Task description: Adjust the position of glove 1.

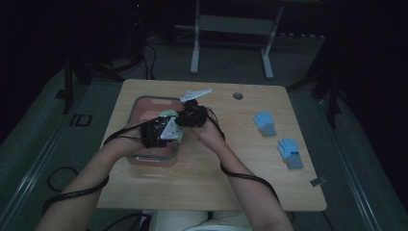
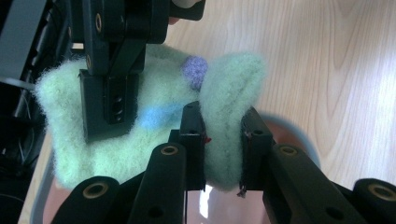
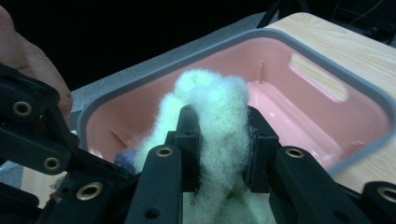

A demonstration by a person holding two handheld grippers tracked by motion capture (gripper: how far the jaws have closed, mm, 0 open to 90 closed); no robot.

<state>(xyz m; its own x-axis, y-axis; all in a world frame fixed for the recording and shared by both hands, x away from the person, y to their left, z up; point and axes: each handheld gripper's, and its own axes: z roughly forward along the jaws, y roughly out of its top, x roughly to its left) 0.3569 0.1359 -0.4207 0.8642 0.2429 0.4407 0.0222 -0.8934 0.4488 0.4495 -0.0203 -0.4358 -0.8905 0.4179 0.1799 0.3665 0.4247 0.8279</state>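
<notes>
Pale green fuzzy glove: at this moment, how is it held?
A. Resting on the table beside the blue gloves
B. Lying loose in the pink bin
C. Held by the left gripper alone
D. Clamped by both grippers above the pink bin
D: the left gripper and the right gripper each pinch a fold of the pale green fuzzy glove over the pink bin.

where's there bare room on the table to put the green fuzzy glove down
Free wood lies along the table's near edge, and in the strip between the pink bin and the two blue gloves. The far edge around the round hole is bare too. It is crowded over the bin, where the left gripper and right gripper both clamp the green glove.
</notes>
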